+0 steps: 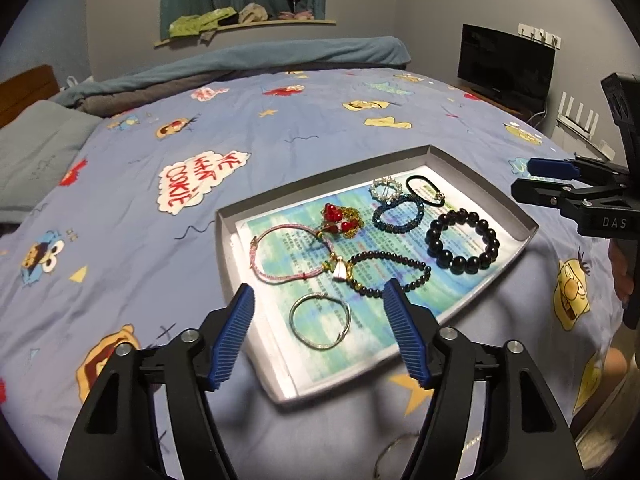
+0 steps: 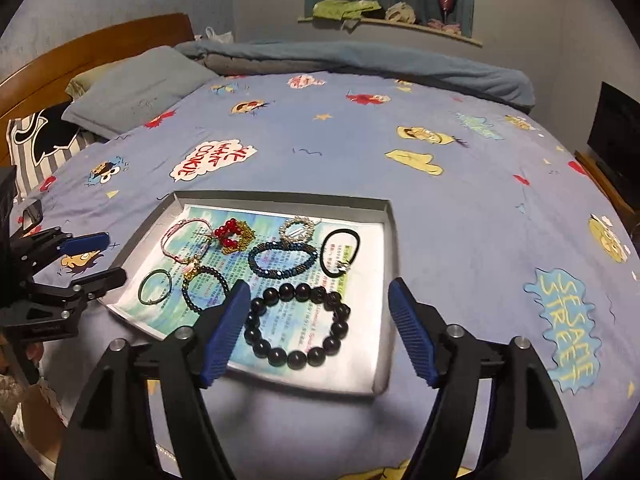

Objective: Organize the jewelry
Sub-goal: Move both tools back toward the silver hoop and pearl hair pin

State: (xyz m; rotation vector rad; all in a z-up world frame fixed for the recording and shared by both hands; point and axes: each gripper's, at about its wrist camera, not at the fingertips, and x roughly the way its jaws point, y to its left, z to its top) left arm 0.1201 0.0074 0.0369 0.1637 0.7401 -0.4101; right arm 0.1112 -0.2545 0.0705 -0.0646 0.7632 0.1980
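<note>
A grey tray (image 1: 472, 162) (image 2: 386, 248) lined with printed paper lies on the bed and holds several pieces of jewelry. A silver bangle (image 1: 320, 322) (image 2: 155, 287) lies nearest my left gripper (image 1: 320, 304), which is open and empty above the tray's near corner. A large black bead bracelet (image 1: 462, 246) (image 2: 298, 326) lies under my right gripper (image 2: 318, 292), also open and empty. Also in the tray are a pink cord bracelet (image 1: 280, 256), a red and gold piece (image 1: 342, 220), a small dark bead bracelet (image 1: 390, 274), a blue bead bracelet (image 1: 398, 212), a pearl ring piece (image 1: 386, 188) and a black hair tie (image 1: 426, 190).
The bed has a blue cartoon-print cover (image 1: 280, 120). A folded blanket (image 1: 260, 60) and pillow (image 2: 136, 88) lie at the far side. A monitor (image 1: 506, 66) stands at the right. A thin chain (image 1: 396, 452) lies on the cover near the bed's front edge.
</note>
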